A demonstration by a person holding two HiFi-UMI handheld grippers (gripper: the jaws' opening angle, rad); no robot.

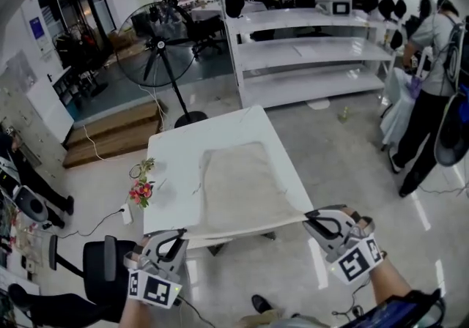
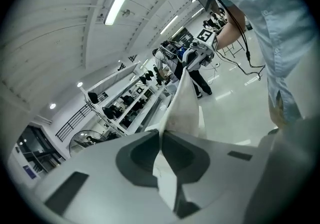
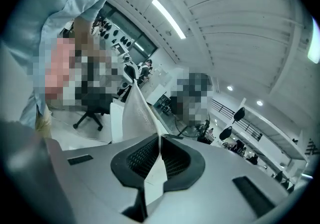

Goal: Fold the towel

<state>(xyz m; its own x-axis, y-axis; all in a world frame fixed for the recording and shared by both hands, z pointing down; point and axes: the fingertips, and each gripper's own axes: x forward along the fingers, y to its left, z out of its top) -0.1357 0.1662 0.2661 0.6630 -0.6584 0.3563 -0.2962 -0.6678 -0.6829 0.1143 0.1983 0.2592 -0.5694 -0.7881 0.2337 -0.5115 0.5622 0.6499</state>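
Note:
A cream towel [image 1: 238,186] lies spread on the white table [image 1: 168,154], its near edge lifted off the table and stretched taut between my two grippers. My left gripper [image 1: 181,236] is shut on the towel's near left corner [image 2: 170,168], which sticks out between the pads. My right gripper [image 1: 308,215] is shut on the near right corner [image 3: 152,170]. In the left gripper view the towel [image 2: 185,103] runs away to the right gripper [image 2: 200,50]. In the right gripper view the towel [image 3: 137,113] rises from the jaws.
A small bunch of flowers [image 1: 141,189] sits at the table's left edge. A floor fan [image 1: 155,45] stands behind the table, white shelving [image 1: 308,48] beyond it. An office chair [image 1: 99,268] is at the lower left. A person [image 1: 432,92] stands at the right.

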